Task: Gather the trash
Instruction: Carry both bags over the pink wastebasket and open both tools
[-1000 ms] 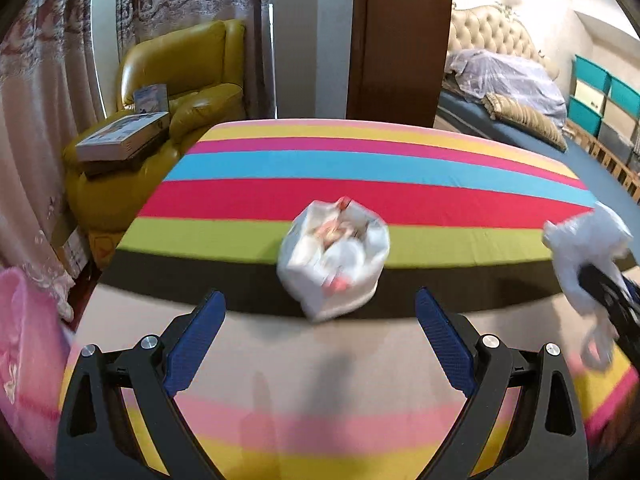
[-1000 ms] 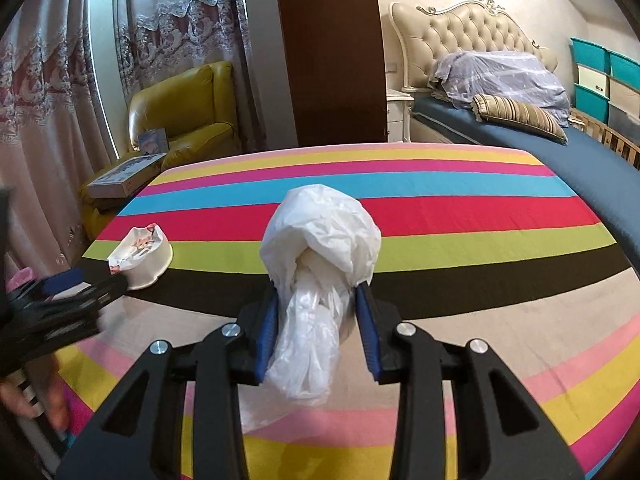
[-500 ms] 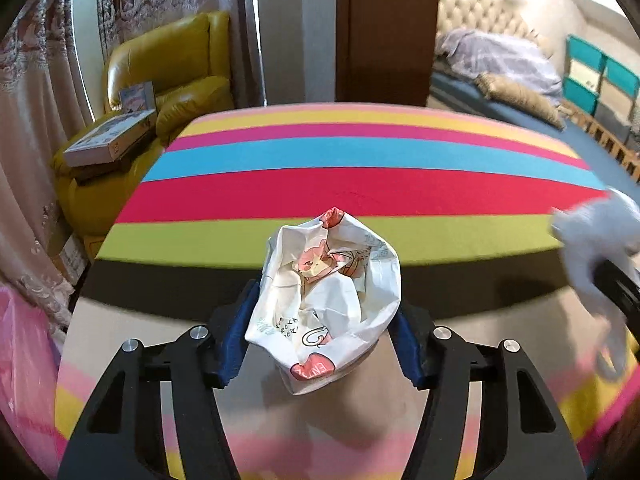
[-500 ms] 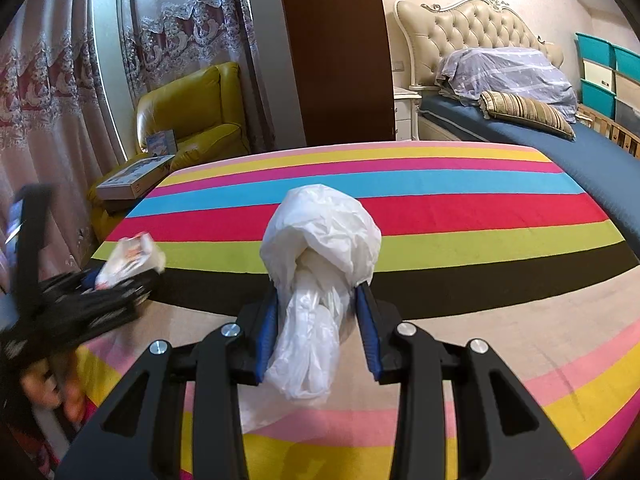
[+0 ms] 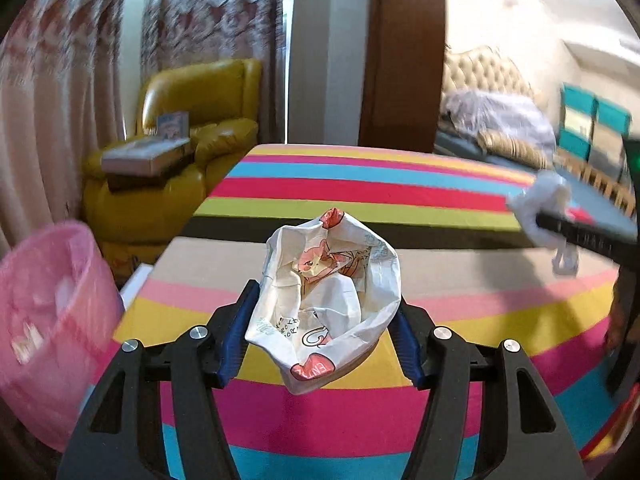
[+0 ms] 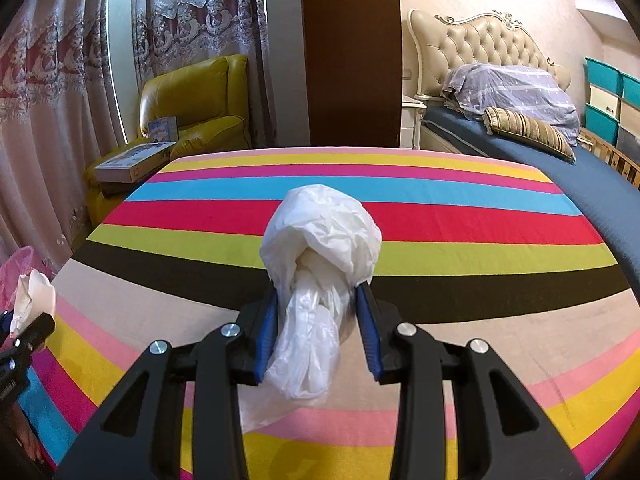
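Left hand-held gripper (image 5: 322,322) clamps the crumpled paper wrapper (image 5: 326,304) above the striped desk (image 5: 360,192); right hand-held gripper (image 6: 316,332) pinches the white plastic bag (image 6: 320,240). Best release comes directly above the pink bin (image 5: 48,320).

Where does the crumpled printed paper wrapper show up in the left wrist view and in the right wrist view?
Left wrist view: the crumpled printed paper wrapper sits at centre, clamped between the left hand-held gripper's blue pads.
Right wrist view: it is at the far left edge, partly cut off, above the left hand-held gripper's black finger.
Shared landmark: the yellow armchair beside the striped cloth.
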Action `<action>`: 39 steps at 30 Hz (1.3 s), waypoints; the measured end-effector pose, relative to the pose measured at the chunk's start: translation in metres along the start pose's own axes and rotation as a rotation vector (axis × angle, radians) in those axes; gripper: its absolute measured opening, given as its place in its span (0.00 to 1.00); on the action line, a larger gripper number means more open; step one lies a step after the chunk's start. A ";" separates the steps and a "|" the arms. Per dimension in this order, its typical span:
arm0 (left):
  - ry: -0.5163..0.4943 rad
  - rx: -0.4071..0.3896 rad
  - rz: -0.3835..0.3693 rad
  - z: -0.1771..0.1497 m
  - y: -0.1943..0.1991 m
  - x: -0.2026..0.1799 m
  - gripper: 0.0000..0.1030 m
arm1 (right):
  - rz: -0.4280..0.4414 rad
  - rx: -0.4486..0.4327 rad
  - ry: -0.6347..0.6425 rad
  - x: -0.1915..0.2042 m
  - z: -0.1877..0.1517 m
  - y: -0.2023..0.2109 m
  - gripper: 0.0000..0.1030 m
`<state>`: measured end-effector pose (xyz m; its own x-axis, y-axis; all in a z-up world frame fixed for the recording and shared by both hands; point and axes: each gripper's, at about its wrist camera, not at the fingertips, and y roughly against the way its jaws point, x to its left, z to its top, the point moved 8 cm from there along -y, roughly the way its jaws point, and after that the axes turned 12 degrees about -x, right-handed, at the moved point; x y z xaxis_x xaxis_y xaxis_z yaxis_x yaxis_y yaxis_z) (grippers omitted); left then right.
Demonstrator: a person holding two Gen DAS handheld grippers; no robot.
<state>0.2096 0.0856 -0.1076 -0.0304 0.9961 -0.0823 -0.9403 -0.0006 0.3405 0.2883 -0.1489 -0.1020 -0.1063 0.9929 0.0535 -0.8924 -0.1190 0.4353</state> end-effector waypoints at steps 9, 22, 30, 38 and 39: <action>-0.013 -0.040 0.012 0.005 0.005 -0.006 0.56 | 0.014 0.003 0.061 0.014 -0.002 0.001 0.34; -0.029 -0.125 0.030 0.035 0.054 0.018 0.57 | 0.221 -0.013 0.180 0.092 0.001 0.039 0.34; -0.025 -0.168 0.109 0.052 0.084 0.062 0.57 | 0.360 -0.040 0.277 0.159 0.006 0.065 0.35; 0.015 -0.183 0.206 0.057 0.102 0.120 0.58 | 0.487 -0.011 0.361 0.224 -0.001 0.076 0.35; 0.023 -0.182 0.213 0.057 0.104 0.127 0.58 | 0.498 -0.008 0.370 0.231 -0.003 0.077 0.35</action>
<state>0.1272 0.2166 -0.0292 -0.2397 0.9696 -0.0483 -0.9571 -0.2277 0.1791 0.1938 0.0708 -0.0585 -0.6541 0.7534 -0.0671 -0.7000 -0.5694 0.4310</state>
